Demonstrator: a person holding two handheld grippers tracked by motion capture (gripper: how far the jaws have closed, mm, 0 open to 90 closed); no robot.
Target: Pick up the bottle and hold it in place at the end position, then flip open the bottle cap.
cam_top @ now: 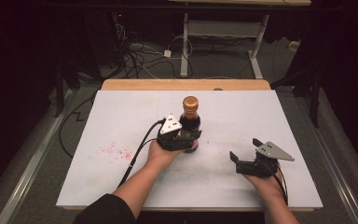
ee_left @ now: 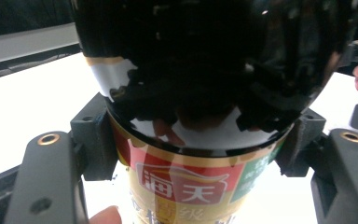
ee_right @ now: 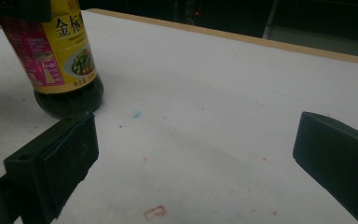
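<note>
A dark sauce bottle with a gold cap stands upright near the middle of the white table sheet. My left gripper is shut on its lower body from the near-left side. In the left gripper view, the black pads press both sides of the bottle just above its red and gold label. My right gripper rests low at the right, apart from the bottle, jaws wide open with nothing between them. In the right gripper view, the bottle's base stands at the upper left, beyond my right gripper.
Faint red stains mark the sheet at the left. A wooden table edge runs along the back. Beyond it lie cables on the floor and the legs of a desk frame.
</note>
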